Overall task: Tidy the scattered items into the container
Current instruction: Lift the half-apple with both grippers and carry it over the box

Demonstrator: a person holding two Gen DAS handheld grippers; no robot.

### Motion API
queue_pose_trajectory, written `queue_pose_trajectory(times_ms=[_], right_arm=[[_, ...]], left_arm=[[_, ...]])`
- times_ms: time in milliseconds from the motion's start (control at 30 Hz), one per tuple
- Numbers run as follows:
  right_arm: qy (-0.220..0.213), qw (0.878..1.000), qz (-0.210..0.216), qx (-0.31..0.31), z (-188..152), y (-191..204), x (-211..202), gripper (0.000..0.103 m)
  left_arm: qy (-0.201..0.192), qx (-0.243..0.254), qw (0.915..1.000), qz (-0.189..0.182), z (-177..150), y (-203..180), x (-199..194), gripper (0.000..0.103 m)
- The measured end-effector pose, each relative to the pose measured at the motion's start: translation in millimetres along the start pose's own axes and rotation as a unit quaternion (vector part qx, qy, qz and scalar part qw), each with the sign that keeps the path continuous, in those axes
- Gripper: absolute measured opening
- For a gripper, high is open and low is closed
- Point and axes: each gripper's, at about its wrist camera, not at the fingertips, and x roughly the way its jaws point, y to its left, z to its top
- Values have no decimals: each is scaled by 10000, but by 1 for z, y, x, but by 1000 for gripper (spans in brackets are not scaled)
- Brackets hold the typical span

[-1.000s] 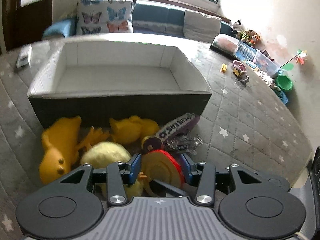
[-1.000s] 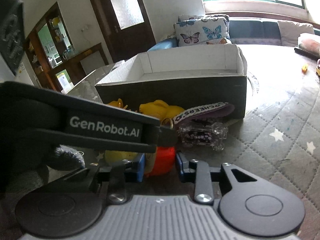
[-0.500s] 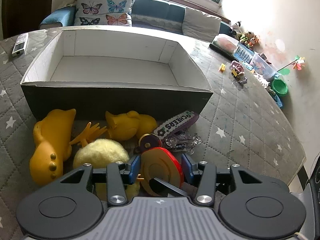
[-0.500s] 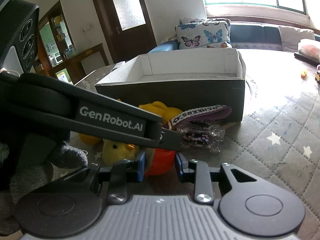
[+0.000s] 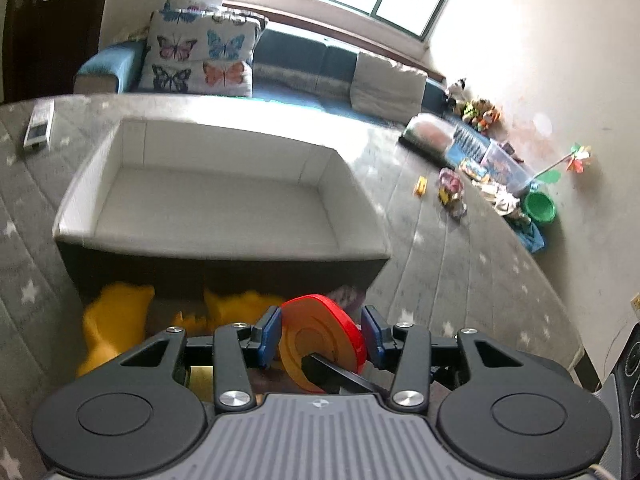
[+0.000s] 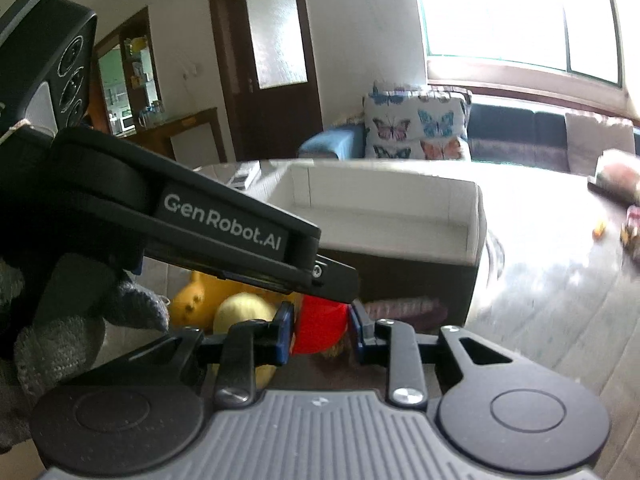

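Note:
My left gripper (image 5: 320,330) is shut on a red and orange disc toy (image 5: 320,340) and holds it raised, just short of the near wall of the open box (image 5: 216,256). The box has dark outer walls and a white, bare inside. Yellow duck toys (image 5: 114,322) lie at the foot of the box, partly hidden by the gripper. In the right wrist view my right gripper (image 6: 320,330) stands close around the same red toy (image 6: 320,326), with the left gripper's body (image 6: 224,228) crossing above it. A yellow plush (image 6: 244,312) and a purple strap (image 6: 404,306) lie by the box (image 6: 400,236).
The quilted grey surface with stars (image 5: 460,264) spreads to the right. Small toys (image 5: 450,192), a clear bin (image 5: 496,160) and a green bowl (image 5: 540,208) lie at its far right edge. A remote (image 5: 38,130) lies far left. A sofa with butterfly cushions (image 5: 200,60) stands behind.
My left gripper has lifted the red disc toy up and toward the box; the toys on the surface have dropped lower in view. The right gripper has risen alongside it.

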Motion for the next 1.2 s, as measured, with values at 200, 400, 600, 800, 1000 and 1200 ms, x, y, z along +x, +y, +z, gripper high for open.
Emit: queue_pose_trajectory(times_ms=[200, 400, 600, 800, 1000, 1200], right_arm=[[-192, 9997, -28, -161, 37, -7, 15, 28], [-182, 9997, -49, -150, 65, -19, 45, 28], [87, 9998, -52, -143, 83, -38, 93, 28], [504, 9987, -15, -79, 79, -50, 132, 28], [827, 9966, 28, 1, 72, -54, 152, 28], [1047, 9945, 60, 78, 65, -53, 161, 28]], left_arm=[[-156, 42, 9998, 65, 33, 2, 10, 46], [-190, 70, 9997, 146, 64, 7, 33, 45], [-52, -74, 9997, 209, 91, 24, 65, 42], [307, -429, 9984, 191, 100, 47, 102, 43], [505, -605, 9967, 189, 98, 61, 116, 43], [632, -696, 9953, 232, 96, 67, 124, 41]])
